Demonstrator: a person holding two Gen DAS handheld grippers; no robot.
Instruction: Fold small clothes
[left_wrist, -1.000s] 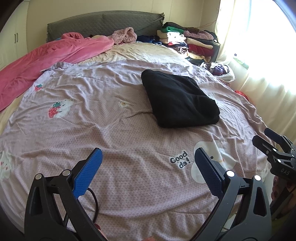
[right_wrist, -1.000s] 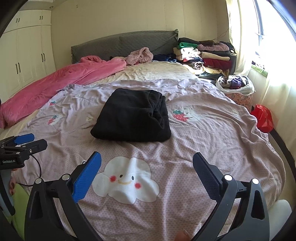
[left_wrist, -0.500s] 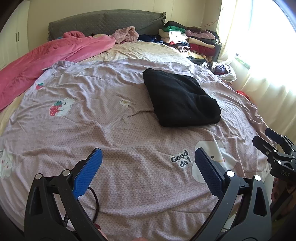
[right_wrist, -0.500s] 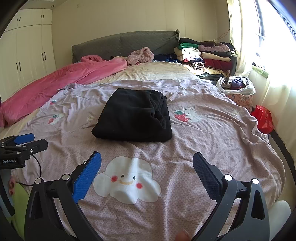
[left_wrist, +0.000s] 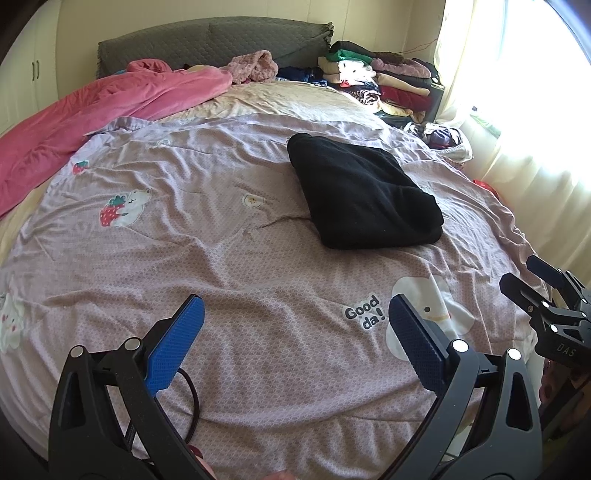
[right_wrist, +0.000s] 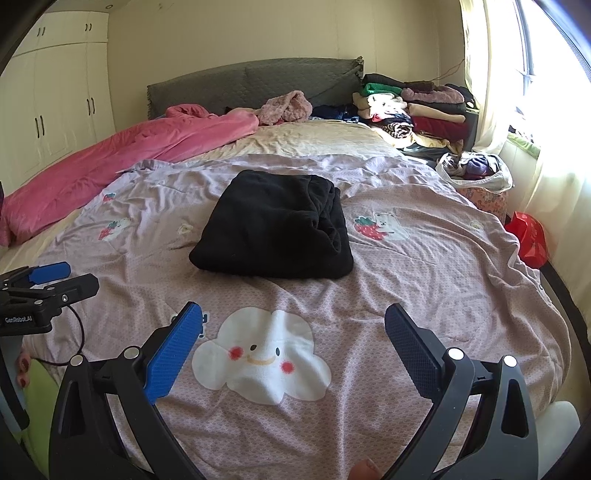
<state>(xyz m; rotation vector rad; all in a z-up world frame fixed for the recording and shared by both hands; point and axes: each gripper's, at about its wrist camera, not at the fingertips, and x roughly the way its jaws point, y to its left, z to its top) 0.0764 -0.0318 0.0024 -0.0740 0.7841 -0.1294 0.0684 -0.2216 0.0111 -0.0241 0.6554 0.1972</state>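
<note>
- While I hold both grippers low over the near edge of the bed, the left gripper (left_wrist: 293, 325) stands with its jaws wide apart and nothing between the blue pads (left_wrist: 173, 347).
- My right gripper (right_wrist: 291, 332) is spread just as wide and grips nothing; in the left view it (left_wrist: 546, 295) shows at the right edge, its two dark fingers apart.
- In the right view the left gripper (right_wrist: 55, 278) pokes in from the left edge, fingers apart, above the sheet.
- The black garment (right_wrist: 275, 227) lies folded into a thick pad on the lilac sheet (right_wrist: 424, 280), around the middle of the bed, well apart from both grippers.
- From the right wrist I see it straight ahead, with its bunched layers showing along the right side; from the left wrist the garment (left_wrist: 360, 195) sits ahead and to the right.
- A white cloud print (right_wrist: 260, 360) lies on the sheet between the right gripper's fingers, nearer me than the garment.
- The words "Good da!" (left_wrist: 365, 314) are printed just beside the left gripper's right finger.
- A pink blanket (right_wrist: 122, 155) is heaped along the left side of the bed, up to the grey headboard (right_wrist: 251, 79).
- A pile of clothes (right_wrist: 410, 110) sits at the far right corner, near the bright window.
- A thin dark cable (left_wrist: 190, 402) loops on the sheet under the left gripper.
</note>
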